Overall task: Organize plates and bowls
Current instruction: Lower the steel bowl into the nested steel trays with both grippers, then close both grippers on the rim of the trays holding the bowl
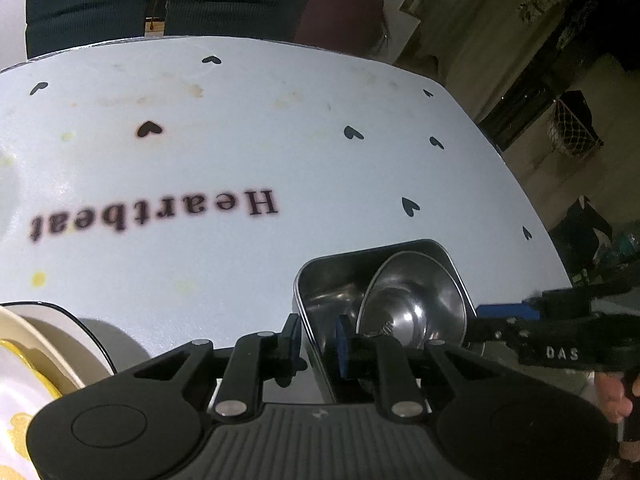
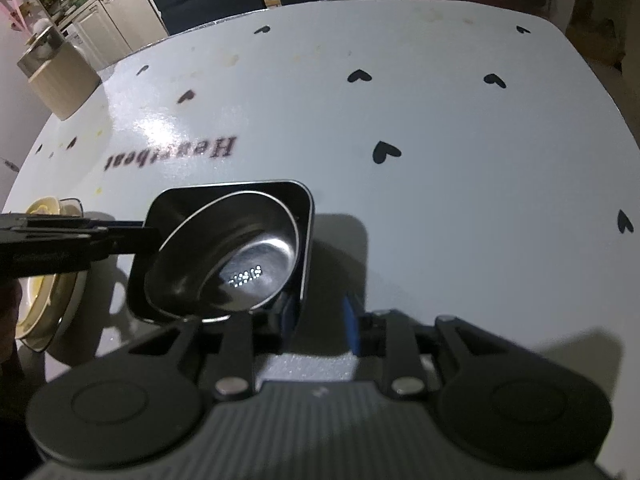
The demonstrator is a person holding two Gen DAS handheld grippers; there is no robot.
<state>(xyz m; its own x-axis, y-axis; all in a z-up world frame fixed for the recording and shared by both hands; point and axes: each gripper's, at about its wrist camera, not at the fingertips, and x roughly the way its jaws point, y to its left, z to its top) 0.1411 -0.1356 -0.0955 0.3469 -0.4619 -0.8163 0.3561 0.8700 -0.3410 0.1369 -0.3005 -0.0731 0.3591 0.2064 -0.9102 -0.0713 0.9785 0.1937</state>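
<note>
A square steel dish [image 1: 332, 280] [image 2: 296, 204] sits on the white table with a round steel bowl [image 1: 416, 304] [image 2: 236, 256] leaning tilted inside it. My left gripper [image 1: 316, 340] straddles the dish's left wall, one blue pad outside and one inside; whether it grips is unclear. My right gripper [image 2: 320, 320] is open at the dish's right wall, its left pad against the wall and its right pad apart. A stack of cream and yellow plates [image 1: 36, 360] [image 2: 44, 304] lies to the left.
The white table [image 1: 240, 140] [image 2: 440, 140] carries black hearts and the word "Heartbeat". A beige box with a metal pot [image 2: 56, 68] stands at its far left. Dark chairs [image 1: 224, 0] stand behind the far edge. The right gripper's arm [image 1: 560, 336] shows right of the dish.
</note>
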